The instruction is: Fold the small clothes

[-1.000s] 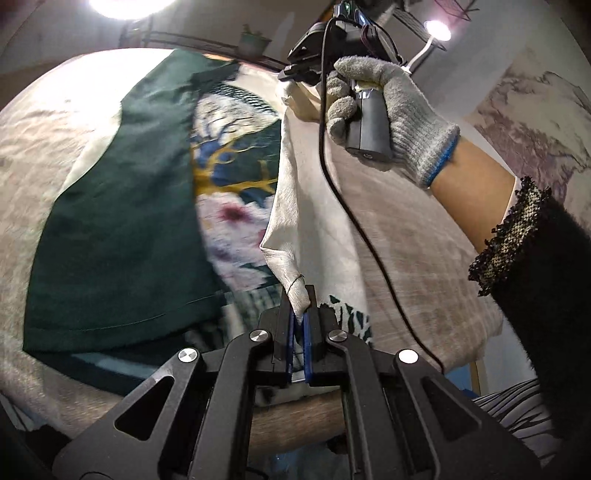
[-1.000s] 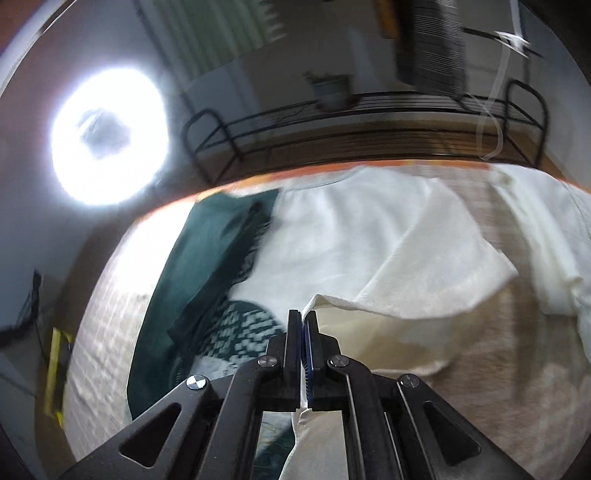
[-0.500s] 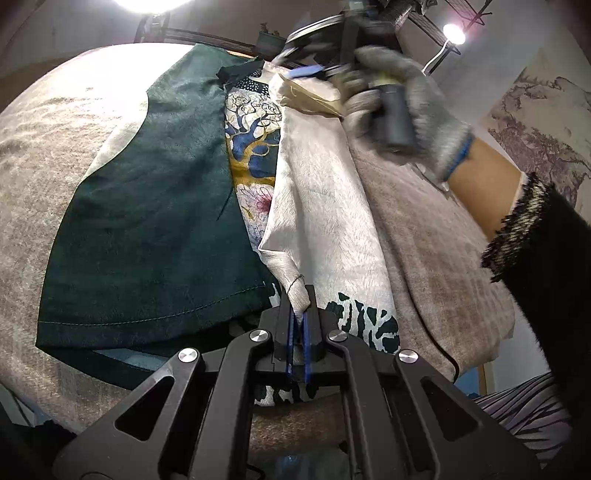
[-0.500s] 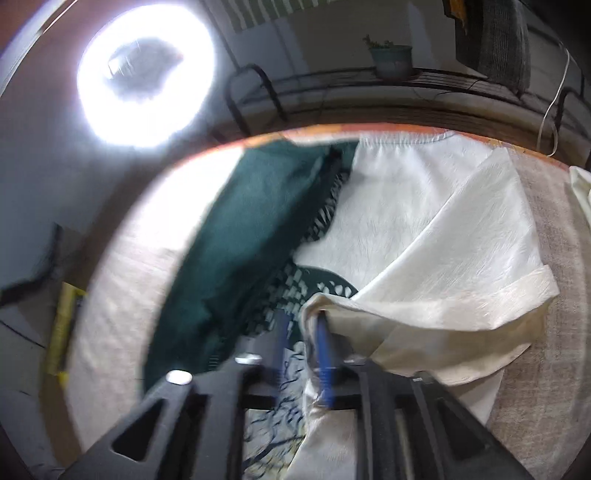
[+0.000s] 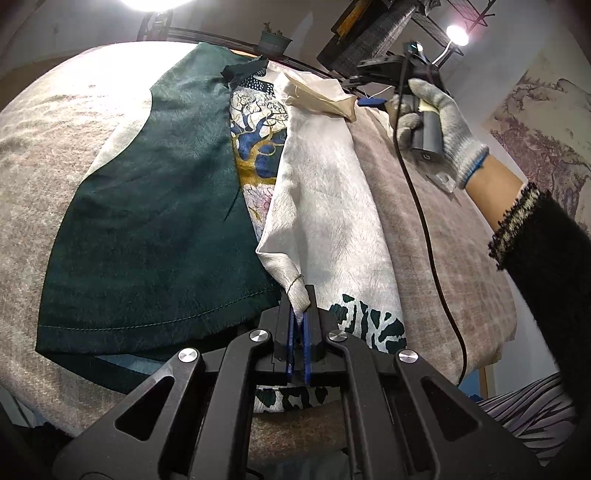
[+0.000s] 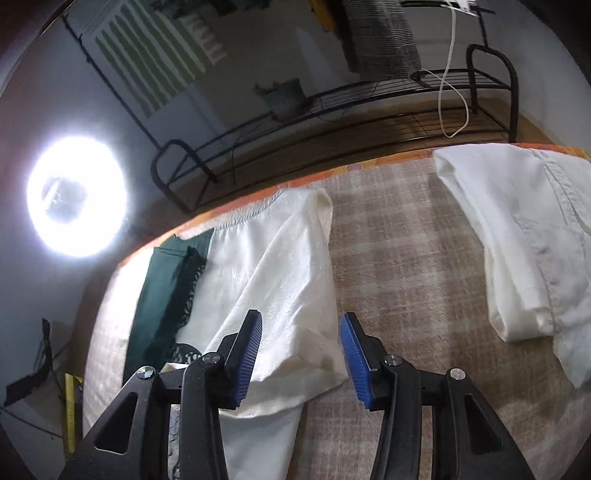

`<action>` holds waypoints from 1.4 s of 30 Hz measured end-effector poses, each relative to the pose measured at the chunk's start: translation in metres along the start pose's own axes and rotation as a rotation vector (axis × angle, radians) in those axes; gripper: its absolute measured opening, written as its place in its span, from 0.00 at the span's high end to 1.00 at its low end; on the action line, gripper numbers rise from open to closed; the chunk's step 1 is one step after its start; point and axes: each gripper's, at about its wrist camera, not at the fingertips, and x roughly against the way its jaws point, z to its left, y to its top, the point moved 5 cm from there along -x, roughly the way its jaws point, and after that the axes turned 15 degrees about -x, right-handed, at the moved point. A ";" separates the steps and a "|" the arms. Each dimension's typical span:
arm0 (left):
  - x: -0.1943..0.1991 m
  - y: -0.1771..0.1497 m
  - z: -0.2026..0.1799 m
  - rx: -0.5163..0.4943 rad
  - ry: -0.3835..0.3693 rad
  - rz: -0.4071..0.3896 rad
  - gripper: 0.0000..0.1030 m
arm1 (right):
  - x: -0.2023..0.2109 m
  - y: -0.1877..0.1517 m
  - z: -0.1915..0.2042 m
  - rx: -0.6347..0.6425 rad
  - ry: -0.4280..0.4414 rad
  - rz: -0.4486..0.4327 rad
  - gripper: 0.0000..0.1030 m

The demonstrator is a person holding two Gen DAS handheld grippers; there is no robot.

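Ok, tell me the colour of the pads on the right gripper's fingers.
Blue, with ribbed faces, on black fingers; the right wrist view shows them best.

A ring light [image 6: 77, 196] blows out to white glare; a small lamp [image 5: 457, 35] flares too. Both views are sharp, with fisheye bending and dark corners.

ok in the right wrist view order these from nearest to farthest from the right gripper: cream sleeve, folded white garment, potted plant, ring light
1. cream sleeve: directly under the open right gripper, between its pads.
2. folded white garment: to the right, on the plaid cover.
3. potted plant and ring light: both beyond the bed's edge, plant on the rack ahead, light far left; too close to rank.
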 end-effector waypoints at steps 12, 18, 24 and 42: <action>0.005 -0.001 0.010 0.076 -0.065 -0.015 0.99 | -0.006 0.019 0.054 0.115 -0.007 0.030 1.00; 0.014 -0.001 0.024 0.122 -0.077 -0.045 0.99 | -0.007 0.035 0.128 0.196 -0.018 -0.002 1.00; 0.016 -0.006 0.030 0.162 -0.093 -0.065 0.99 | -0.055 0.025 0.184 0.273 -0.092 0.025 1.00; 0.025 -0.012 0.019 0.092 -0.060 -0.053 0.98 | -0.032 -0.022 0.172 0.233 0.039 0.088 0.68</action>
